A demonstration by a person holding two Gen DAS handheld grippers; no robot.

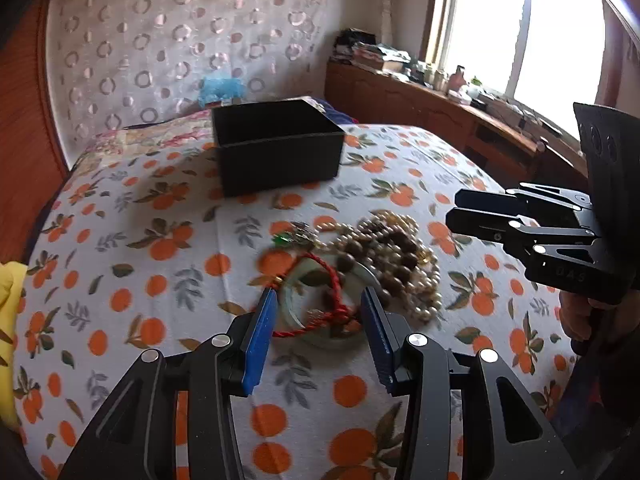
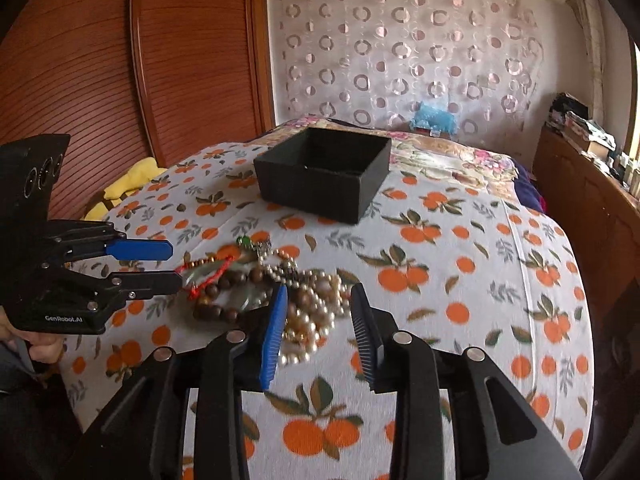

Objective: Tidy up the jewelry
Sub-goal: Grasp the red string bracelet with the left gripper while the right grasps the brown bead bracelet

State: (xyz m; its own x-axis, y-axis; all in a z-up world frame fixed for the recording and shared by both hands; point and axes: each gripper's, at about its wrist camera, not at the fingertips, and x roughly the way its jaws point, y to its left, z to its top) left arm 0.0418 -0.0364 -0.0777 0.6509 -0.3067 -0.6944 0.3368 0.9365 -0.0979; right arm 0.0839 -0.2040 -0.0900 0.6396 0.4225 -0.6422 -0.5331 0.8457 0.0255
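Orange-print bedsheet [image 1: 132, 216] covers the bed, serving as work surface. Black open box [image 1: 276, 144] sits beyond the pile, likely the drop spot, looks empty. Jewelry pile [image 1: 380, 256] lies tangled mid-bed: pearl strands, brown bead bracelet [image 2: 224, 284], pale bangle [image 1: 316, 320] with red cord [image 1: 320, 300]. Left tongs [image 1: 318, 312] open, straddling the bangle, probably lining up a grab. Right tongs [image 2: 318, 308] open, empty, over pearl strands [image 2: 316, 320]. Nothing in box yet, sorting barely begun.
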